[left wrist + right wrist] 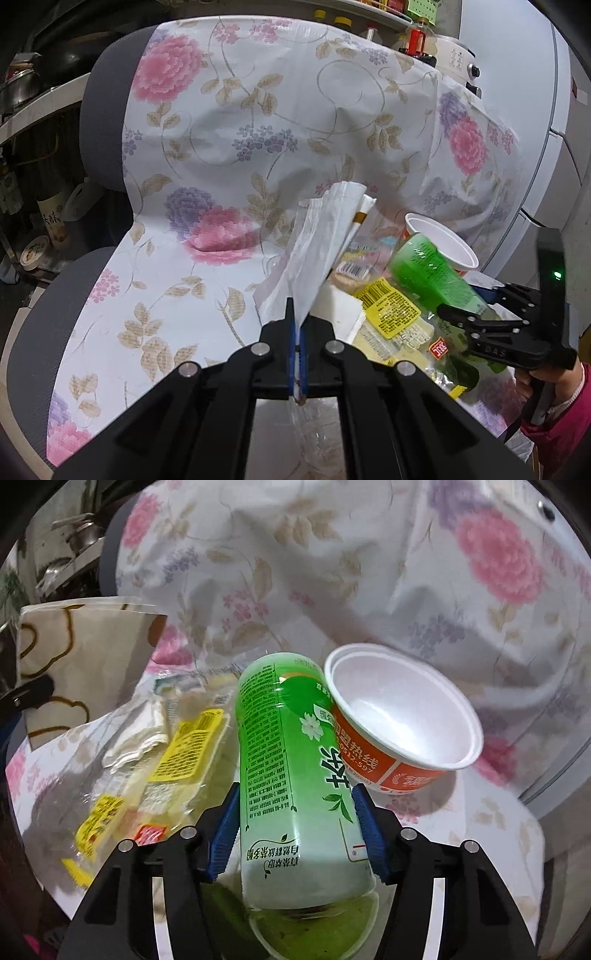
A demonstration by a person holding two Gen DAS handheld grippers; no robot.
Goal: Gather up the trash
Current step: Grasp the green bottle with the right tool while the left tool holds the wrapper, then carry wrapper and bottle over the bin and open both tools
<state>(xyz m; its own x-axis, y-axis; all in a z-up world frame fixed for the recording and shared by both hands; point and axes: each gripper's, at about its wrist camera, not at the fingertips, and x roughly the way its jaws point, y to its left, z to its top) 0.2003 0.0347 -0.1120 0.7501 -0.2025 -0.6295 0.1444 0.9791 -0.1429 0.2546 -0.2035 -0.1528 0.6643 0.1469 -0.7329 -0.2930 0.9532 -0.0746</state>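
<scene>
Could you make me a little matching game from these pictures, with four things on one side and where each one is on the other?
Things:
1. green bottle
2. white bag
3. orange bowl
4. yellow-labelled wrapper

Places:
A. lying flat on the flowered cloth
B. pinched in the left tool
C. tilted, beside the bottle
D. between the right tool's blue pads

Pairs: 1-D, 2-B, 3-C, 4-A

The left gripper (297, 345) has its jaws pressed together on a thin sheet. At its three o'clock, the right gripper (297, 830) clamps something wide between spread pads.
</scene>
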